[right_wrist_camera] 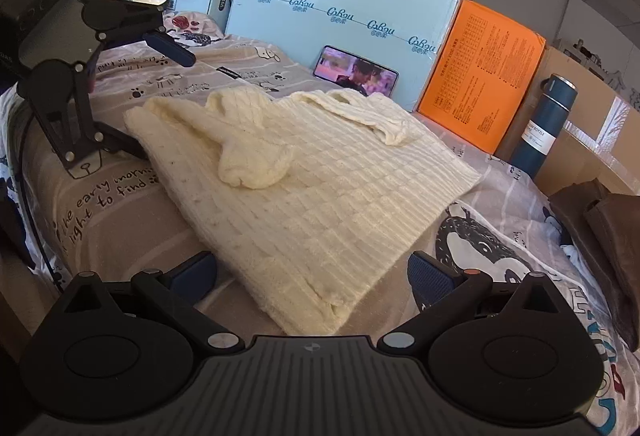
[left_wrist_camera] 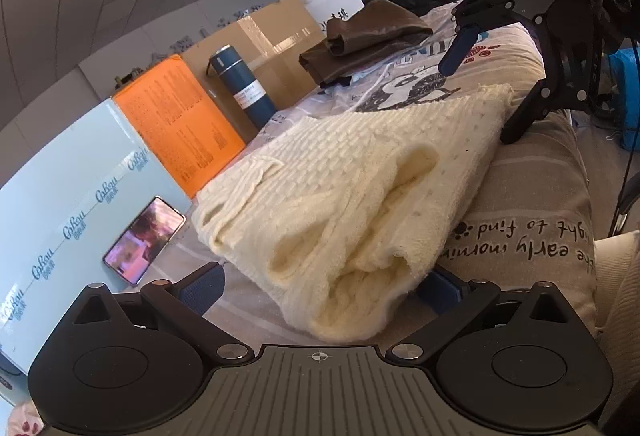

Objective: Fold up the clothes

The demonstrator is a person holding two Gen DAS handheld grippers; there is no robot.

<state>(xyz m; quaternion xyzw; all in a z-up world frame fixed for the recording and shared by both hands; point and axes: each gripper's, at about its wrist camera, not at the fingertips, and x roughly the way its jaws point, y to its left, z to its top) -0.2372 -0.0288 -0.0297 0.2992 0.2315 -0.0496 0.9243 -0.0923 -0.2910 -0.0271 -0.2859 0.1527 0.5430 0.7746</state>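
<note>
A cream knitted sweater (right_wrist_camera: 304, 188) lies partly folded on the bed, a sleeve bundled on top of it. In the left wrist view the sweater (left_wrist_camera: 360, 196) fills the middle. My left gripper (left_wrist_camera: 320, 288) is open, its blue-padded fingers either side of the sweater's near folded edge. My right gripper (right_wrist_camera: 316, 276) is open, its fingers either side of the sweater's hem corner. The left gripper also shows in the right wrist view (right_wrist_camera: 160, 96), open at the sweater's far left edge. The right gripper shows in the left wrist view (left_wrist_camera: 484, 92), open over the sweater's far edge.
A folded brown garment (left_wrist_camera: 360, 36) lies farther along the patterned bed sheet (right_wrist_camera: 120, 228). A phone (right_wrist_camera: 354, 72) leans on light blue boxes (right_wrist_camera: 340, 0). An orange box (right_wrist_camera: 480, 84), a blue bottle (right_wrist_camera: 544, 124) and cardboard boxes (left_wrist_camera: 276, 40) line the bed's side.
</note>
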